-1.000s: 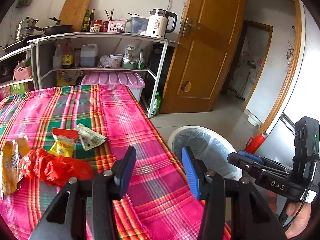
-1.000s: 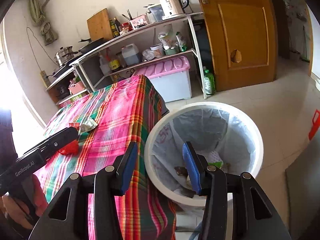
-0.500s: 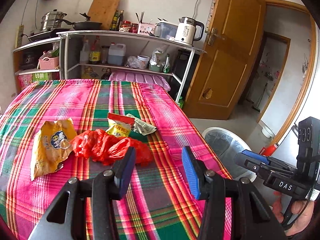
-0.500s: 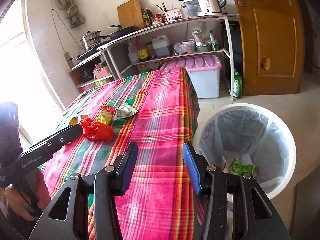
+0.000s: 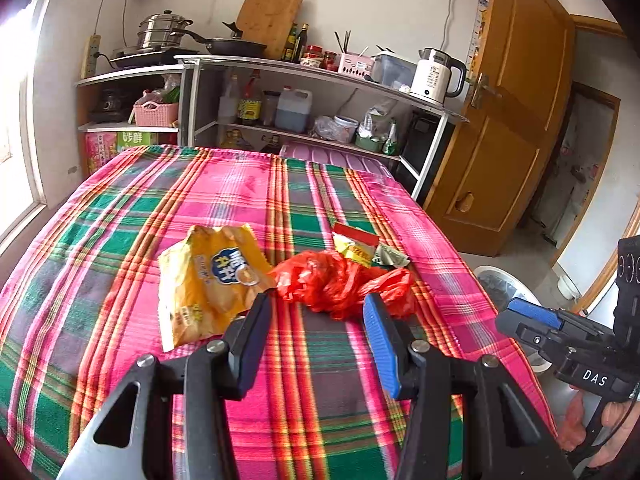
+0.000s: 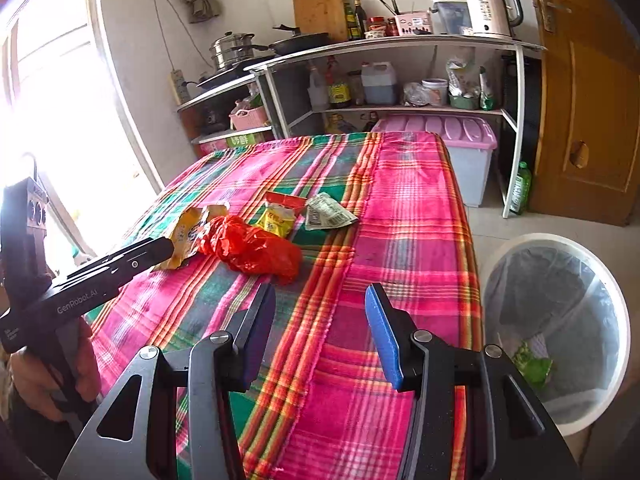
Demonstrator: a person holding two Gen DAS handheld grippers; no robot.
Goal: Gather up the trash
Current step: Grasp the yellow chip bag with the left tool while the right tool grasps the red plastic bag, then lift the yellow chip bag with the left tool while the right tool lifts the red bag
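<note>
**A:** ok so what's on the tabletop [image 5: 120, 208] right now? All I can make out is a pink and green plaid cloth.

**B:** Four bits of trash bunched near the middle. In the left wrist view the red plastic bag [image 5: 340, 280] lies crumpled right beyond the left gripper [image 5: 316, 312], at about 12 o'clock from it. The yellow snack bag [image 5: 204, 280] lies flat at roughly 10 o'clock, touching the red bag's edge. Behind the red bag there's a small yellow-and-red packet [image 5: 354, 244], and a crumpled silver wrapper [image 5: 390, 258] just beside that at about 1 o'clock.

**A:** either gripper got anything?

**B:** nope. The left one's jaws stand apart with only cloth showing between them. Same for the right gripper [image 6: 320, 316], parted and empty, over the near part of the tabletop, with the red bag up at about 11 o'clock from it.

**A:** where's the bin?

**B:** The white trash bin [image 6: 616, 320] with a clear liner stands on the floor off the tabletop's right edge, around 3 o'clock in the right wrist view. There's something green [image 6: 532, 364] down inside it. A hand [image 6: 52, 368] holds the left gripper's handle at the left edge of that view.
</note>
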